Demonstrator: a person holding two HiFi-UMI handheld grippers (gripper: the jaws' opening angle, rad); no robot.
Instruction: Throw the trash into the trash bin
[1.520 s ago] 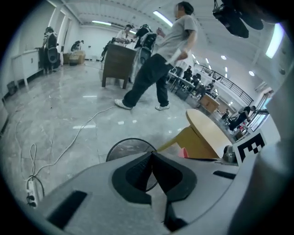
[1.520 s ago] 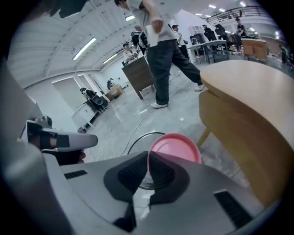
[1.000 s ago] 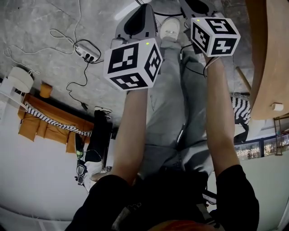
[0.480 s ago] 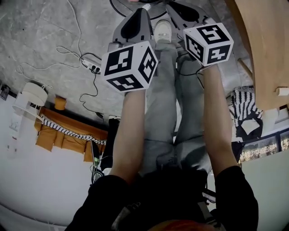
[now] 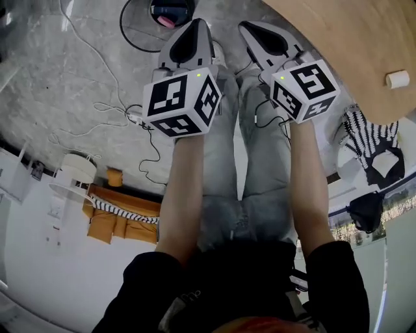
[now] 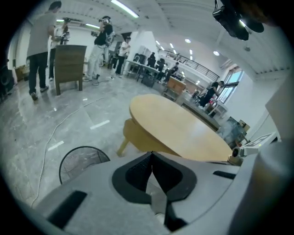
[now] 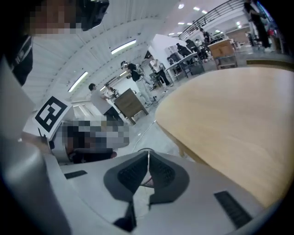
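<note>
A black wire trash bin (image 5: 168, 13) with something pink inside stands on the grey floor at the top of the head view, and it shows as a wire ring (image 6: 82, 160) in the left gripper view. My left gripper (image 5: 195, 27) points toward it from just below, shut with nothing between its jaws (image 6: 151, 153). My right gripper (image 5: 252, 31) hangs beside it near the round wooden table (image 5: 351, 45). Its jaws have just closed and it is shut and empty (image 7: 148, 153). A small white roll-like object (image 5: 396, 79) lies on the table.
A power strip with cables (image 5: 133, 117) lies on the floor at left. A white stand (image 5: 77, 170) and an orange bench (image 5: 114, 218) sit further left. A striped cloth (image 5: 370, 133) lies under the table's edge. People (image 6: 39, 41) stand far off.
Both grippers have moved forward and up, away from the body. The trash bin has come into view at the top, and more of the round table shows at right.
</note>
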